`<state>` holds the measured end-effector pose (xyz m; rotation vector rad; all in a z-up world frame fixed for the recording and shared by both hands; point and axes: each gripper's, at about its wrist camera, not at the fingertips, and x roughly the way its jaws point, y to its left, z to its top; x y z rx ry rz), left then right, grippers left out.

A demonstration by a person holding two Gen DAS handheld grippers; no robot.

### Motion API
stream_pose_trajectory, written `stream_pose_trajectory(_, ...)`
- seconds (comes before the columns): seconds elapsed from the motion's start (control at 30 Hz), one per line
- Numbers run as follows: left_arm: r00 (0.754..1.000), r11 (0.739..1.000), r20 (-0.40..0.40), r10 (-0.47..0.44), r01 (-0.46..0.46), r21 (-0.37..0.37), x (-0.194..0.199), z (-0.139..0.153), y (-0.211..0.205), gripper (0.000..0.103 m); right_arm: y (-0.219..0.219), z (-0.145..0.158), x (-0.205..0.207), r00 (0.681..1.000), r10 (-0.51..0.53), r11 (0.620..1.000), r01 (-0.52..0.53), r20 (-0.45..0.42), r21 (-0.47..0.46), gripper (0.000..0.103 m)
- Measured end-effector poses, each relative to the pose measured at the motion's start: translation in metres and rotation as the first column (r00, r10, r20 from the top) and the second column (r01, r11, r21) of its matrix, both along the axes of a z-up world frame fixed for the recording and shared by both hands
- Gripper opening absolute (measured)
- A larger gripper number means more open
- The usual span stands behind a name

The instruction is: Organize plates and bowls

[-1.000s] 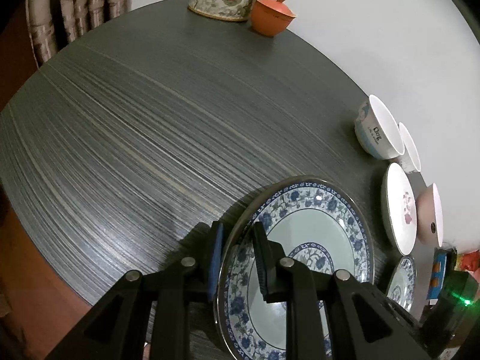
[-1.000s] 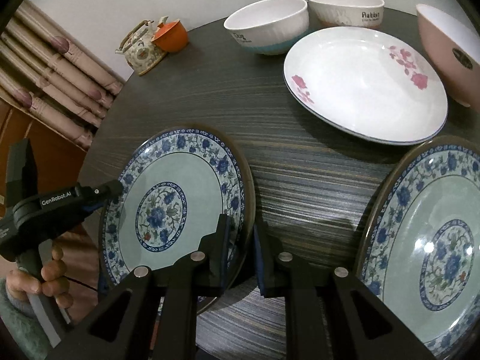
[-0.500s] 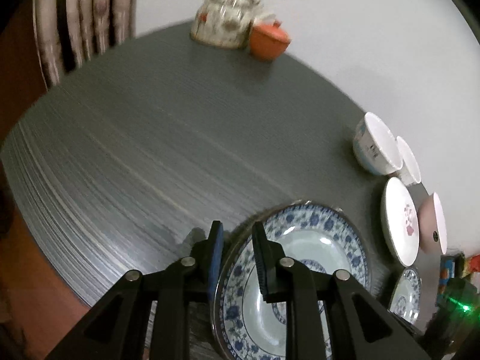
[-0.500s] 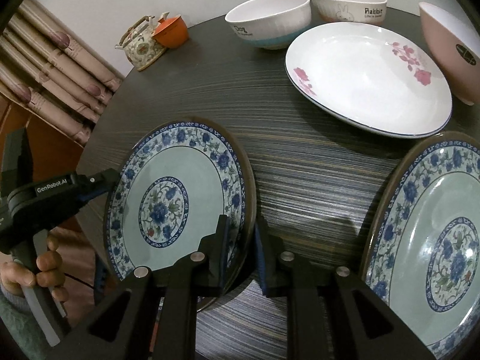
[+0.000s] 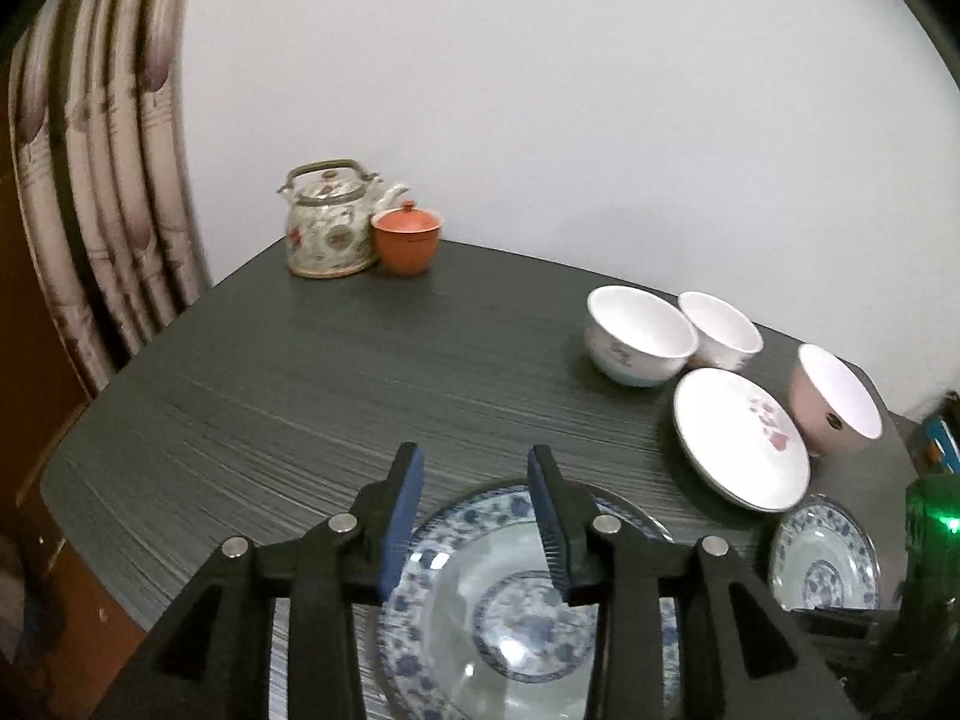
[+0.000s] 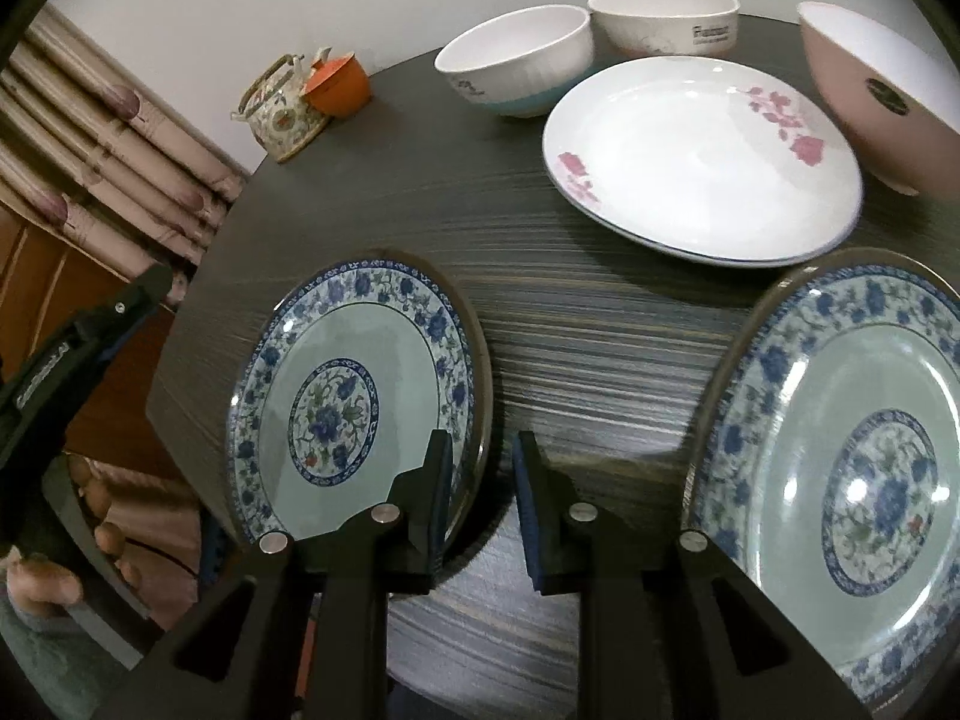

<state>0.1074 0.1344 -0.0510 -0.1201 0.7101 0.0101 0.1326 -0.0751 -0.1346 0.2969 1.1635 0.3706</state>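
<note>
A blue-and-white floral plate (image 6: 360,396) lies on the dark table (image 6: 600,330); it also shows in the left wrist view (image 5: 480,612). My left gripper (image 5: 474,468) is open above its far rim. My right gripper (image 6: 480,456) is open, its jaws astride the plate's right rim. A second blue floral plate (image 6: 858,468) lies to the right, also in the left wrist view (image 5: 822,564). A white plate with pink flowers (image 6: 702,156) and three bowls (image 6: 516,60) (image 6: 666,18) (image 6: 882,90) stand behind.
A floral teapot (image 5: 330,228) and an orange lidded cup (image 5: 407,237) stand at the table's far left corner by the wall. Curtains (image 5: 102,180) hang at the left. The table's near edge (image 6: 456,648) runs just under my right gripper.
Both grippers have let go of the blue plate's rim and opened. The left gripper has tilted up and drawn back above the plate. The plate now lies flat on the table.
</note>
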Motion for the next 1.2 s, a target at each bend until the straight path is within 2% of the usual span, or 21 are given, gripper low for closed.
stream_pose_trajectory(0.27, 0.998, 0.999, 0.069, -0.005, 0.002, 0.048, -0.016, 0.027, -0.024, 0.037, -0.028, 0.016, -0.017, 0.999, -0.034, 0.999, 0.033, 0.036, 0.027, 0.021)
stream_pose_trajectory(0.4, 0.997, 0.996, 0.073, -0.001, -0.005, 0.086, -0.023, 0.034, -0.035, 0.037, -0.043, 0.027, -0.027, 0.997, -0.041, 0.999, 0.04, 0.072, 0.01, 0.024)
stream_pose_trajectory(0.47, 0.998, 0.997, 0.058, -0.023, 0.019, 0.078, -0.025, 0.033, -0.041, 0.037, -0.051, 0.031, -0.032, 0.995, -0.042, 0.999, 0.042, 0.087, 0.0, 0.024)
stream_pose_trajectory(0.57, 0.997, 0.997, 0.021, -0.068, 0.068, 0.021, -0.025, 0.026, -0.047, 0.037, -0.069, 0.035, -0.04, 0.995, -0.055, 0.998, 0.055, 0.089, 0.0, 0.024)
stream_pose_trajectory(0.67, 0.989, 0.985, -0.062, -0.138, 0.13, -0.112, -0.024, 0.014, -0.051, 0.037, -0.089, 0.036, -0.047, 0.995, -0.068, 0.998, 0.068, 0.079, -0.001, 0.029)
stream_pose_trajectory(0.77, 0.973, 0.964, -0.143, -0.181, 0.147, -0.22, -0.022, 0.003, -0.057, 0.037, -0.112, 0.037, -0.054, 0.994, -0.079, 0.997, 0.08, 0.075, -0.016, 0.03)
stream_pose_trajectory(0.97, 0.948, 0.95, -0.213, -0.238, 0.181, -0.256, -0.021, -0.002, -0.083, 0.037, -0.161, 0.04, -0.061, 0.99, -0.124, 0.992, 0.124, 0.06, 0.005, 0.03)
stream_pose_trajectory(1.03, 0.937, 0.936, -0.236, -0.257, 0.18, -0.304, -0.017, -0.006, -0.086, 0.037, -0.177, 0.039, -0.06, 0.988, -0.148, 0.989, 0.147, 0.05, 0.032, 0.03)
stream_pose_trajectory(1.2, 0.891, 0.884, -0.338, -0.304, 0.132, -0.448, -0.007, -0.026, -0.102, 0.037, -0.217, 0.034, -0.058, 0.978, -0.209, 0.974, 0.207, 0.015, 0.087, 0.03)
